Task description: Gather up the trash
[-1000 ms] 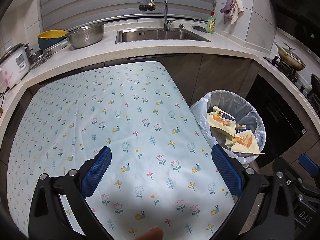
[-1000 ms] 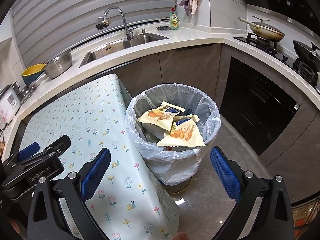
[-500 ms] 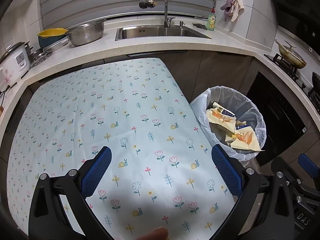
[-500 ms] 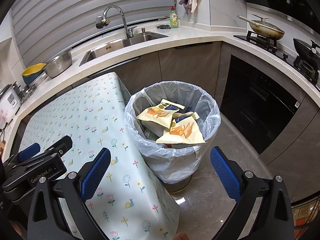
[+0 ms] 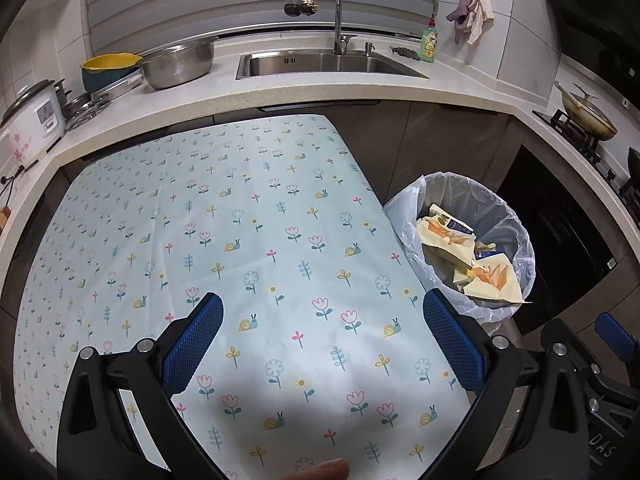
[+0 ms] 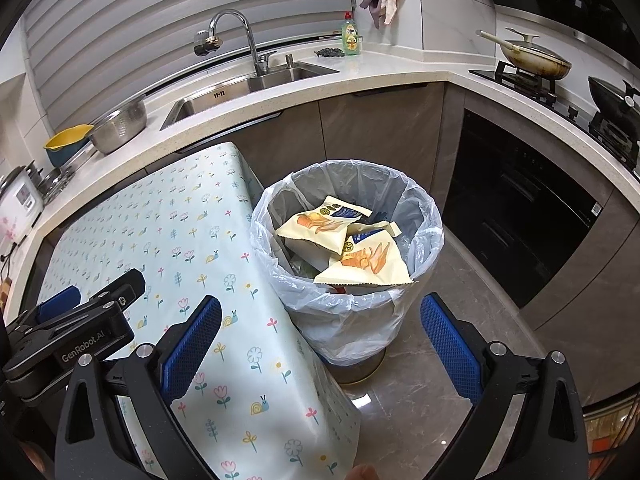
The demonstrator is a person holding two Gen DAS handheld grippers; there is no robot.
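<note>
A bin lined with a clear plastic bag [image 6: 348, 308] [image 5: 516, 216] stands on the floor at the table's right edge. Several yellow snack packets [image 6: 364, 260] [image 5: 494, 278] lie on top of the trash inside it. My left gripper [image 5: 322, 344] hangs open over the near part of the flowered tablecloth [image 5: 240, 232], nothing between its blue pads. My right gripper [image 6: 320, 344] is open too, held near the table's corner, short of the bin and above it. The left gripper's body [image 6: 76, 332] shows at the left of the right wrist view.
Behind the table runs a counter with a sink and tap [image 5: 328, 60], a steel colander [image 5: 178, 64], a yellow bowl [image 5: 110, 62] and a rice cooker [image 5: 32, 116]. A stove with a pan [image 6: 532, 60] lines the right side. Grey floor tiles [image 6: 460, 280] surround the bin.
Both grippers have drawn back slightly toward me and stayed open. The table and the bin look a little farther off than a second ago.
</note>
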